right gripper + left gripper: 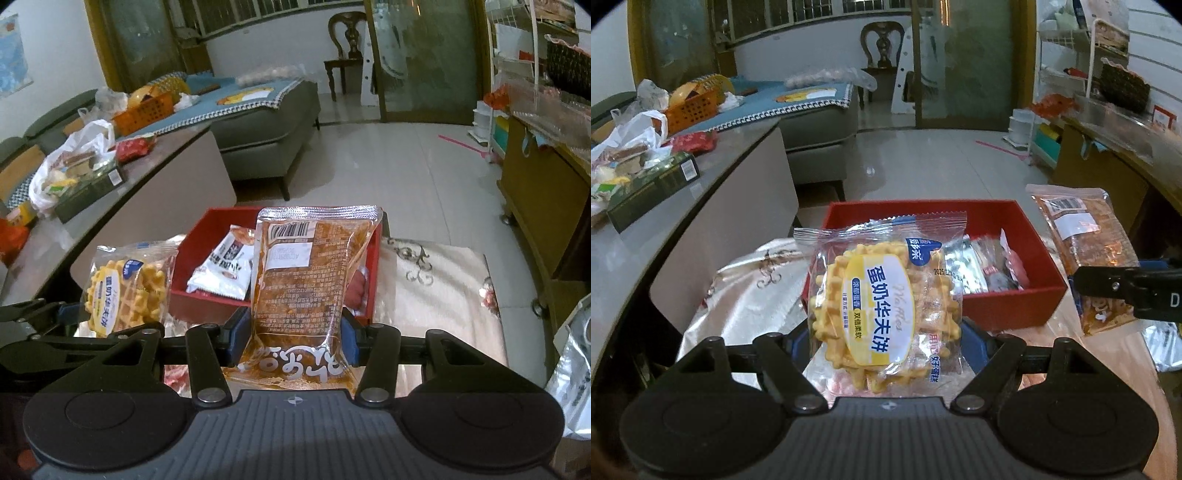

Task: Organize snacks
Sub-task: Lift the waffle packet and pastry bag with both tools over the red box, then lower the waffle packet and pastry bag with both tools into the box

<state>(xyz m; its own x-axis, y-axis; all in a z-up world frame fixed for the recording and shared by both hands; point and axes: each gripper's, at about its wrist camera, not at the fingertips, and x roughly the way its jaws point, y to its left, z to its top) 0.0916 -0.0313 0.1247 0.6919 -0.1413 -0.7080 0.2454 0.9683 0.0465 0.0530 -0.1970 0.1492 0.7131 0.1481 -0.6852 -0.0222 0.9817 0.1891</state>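
Snacks fill both our tools: our left gripper (886, 343) clamps a waffle packet (882, 295), our right gripper (291, 339) clamps an orange sauce pouch (310, 280), both near the red box (1015, 295).

Waffle pack (882, 306) left of sauce pouch (306, 280); box (1027, 221) behind.
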